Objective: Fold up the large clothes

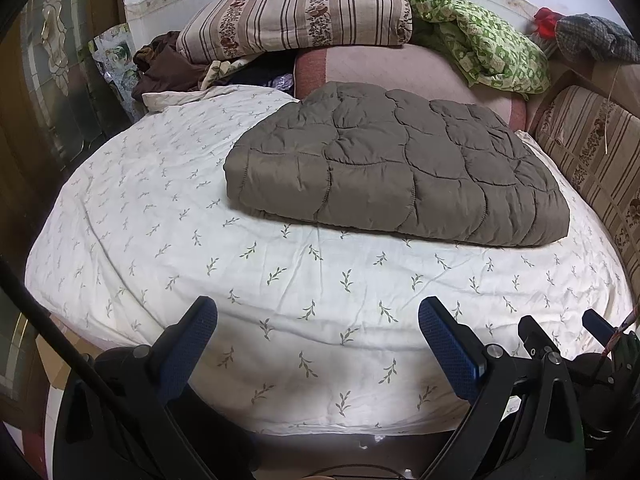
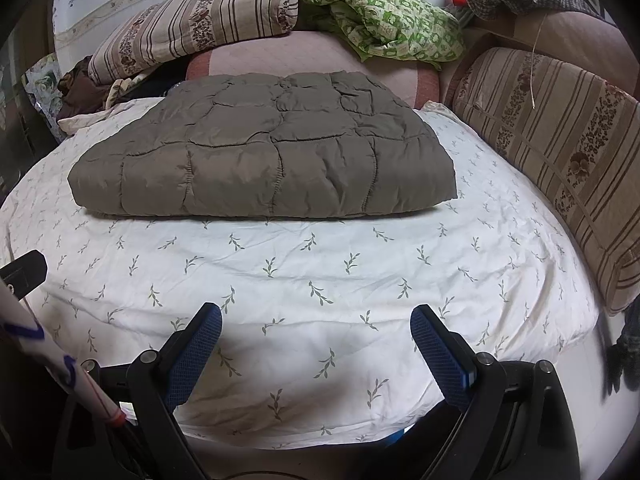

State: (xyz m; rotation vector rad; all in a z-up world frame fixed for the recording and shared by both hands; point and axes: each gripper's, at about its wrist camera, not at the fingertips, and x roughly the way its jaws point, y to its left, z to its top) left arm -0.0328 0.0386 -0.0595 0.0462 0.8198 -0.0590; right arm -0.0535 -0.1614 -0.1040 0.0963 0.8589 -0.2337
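Observation:
A grey-brown quilted padded garment (image 1: 392, 168) lies folded into a thick rectangle on the white leaf-print bed sheet (image 1: 280, 280), toward the far side of the bed. It also shows in the right wrist view (image 2: 264, 160). My left gripper (image 1: 318, 312) is open and empty, hovering over the near edge of the bed, well short of the garment. My right gripper (image 2: 316, 320) is open and empty too, over the near edge of the sheet (image 2: 320, 272). Part of the right gripper (image 1: 560, 344) shows at the right in the left wrist view.
A striped floral pillow (image 1: 296, 16) and a green patterned cloth (image 1: 480, 36) lie piled at the head of the bed on a pink bolster (image 1: 400, 68). A striped cushion (image 2: 560, 152) lines the right side. Dark clothes (image 1: 164, 68) sit at the far left corner.

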